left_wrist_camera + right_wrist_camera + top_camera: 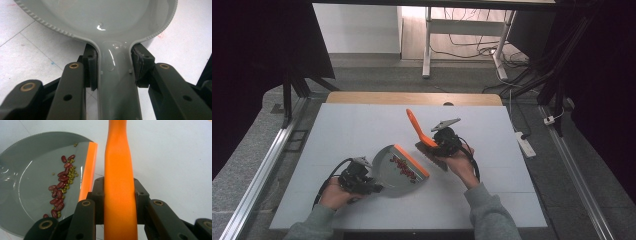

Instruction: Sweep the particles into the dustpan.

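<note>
My left gripper point(373, 188) pinches the grey dustpan point(394, 172) handle; my right gripper point(439, 145) pinches the orange brush point(421, 134). Beans point(61, 187) sit near the orange lip point(88, 170); tipping forward would spill them onto the table point(352, 130).

In the left gripper view the grey dustpan point(100, 15) runs off the top edge beyond the left gripper point(113, 67), so its front lip and contents are out of frame. In the right gripper view the orange brush handle point(120, 182) is cut off above and below the right gripper point(120, 195), hiding its bristles. The small green seeds point(70, 176) to that gripper's left are too small to identify.
</note>
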Demonstrator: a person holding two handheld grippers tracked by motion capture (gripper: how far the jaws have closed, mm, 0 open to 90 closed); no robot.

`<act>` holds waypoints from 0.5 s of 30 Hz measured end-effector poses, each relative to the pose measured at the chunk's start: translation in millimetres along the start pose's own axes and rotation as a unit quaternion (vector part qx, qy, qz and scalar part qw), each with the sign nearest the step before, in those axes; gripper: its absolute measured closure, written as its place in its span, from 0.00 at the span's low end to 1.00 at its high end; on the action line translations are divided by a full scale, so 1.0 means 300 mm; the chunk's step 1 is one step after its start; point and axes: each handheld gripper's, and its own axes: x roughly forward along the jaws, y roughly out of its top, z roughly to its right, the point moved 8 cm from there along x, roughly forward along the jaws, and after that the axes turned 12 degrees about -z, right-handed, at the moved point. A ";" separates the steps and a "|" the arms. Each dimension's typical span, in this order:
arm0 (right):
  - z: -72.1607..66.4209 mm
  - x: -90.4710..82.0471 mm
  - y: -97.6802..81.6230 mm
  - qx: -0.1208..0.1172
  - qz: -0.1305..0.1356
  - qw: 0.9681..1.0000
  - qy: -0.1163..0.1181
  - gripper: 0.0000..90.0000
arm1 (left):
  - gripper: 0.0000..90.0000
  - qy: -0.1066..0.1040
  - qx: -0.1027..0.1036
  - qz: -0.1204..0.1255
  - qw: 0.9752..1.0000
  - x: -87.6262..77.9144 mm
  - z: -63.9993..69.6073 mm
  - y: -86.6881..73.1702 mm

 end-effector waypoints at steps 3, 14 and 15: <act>0.006 -0.005 -0.003 0.002 0.002 1.000 -0.001 0.78 | 0.68 -0.001 0.000 0.002 1.000 0.000 0.000 0.000; 0.019 -0.062 -0.022 -0.003 0.028 1.000 0.001 0.78 | 0.68 0.005 -0.005 0.021 1.000 -0.011 -0.003 0.004; 0.021 -0.069 -0.028 -0.003 0.029 1.000 0.001 0.78 | 0.68 0.007 -0.005 0.023 1.000 -0.014 -0.004 0.003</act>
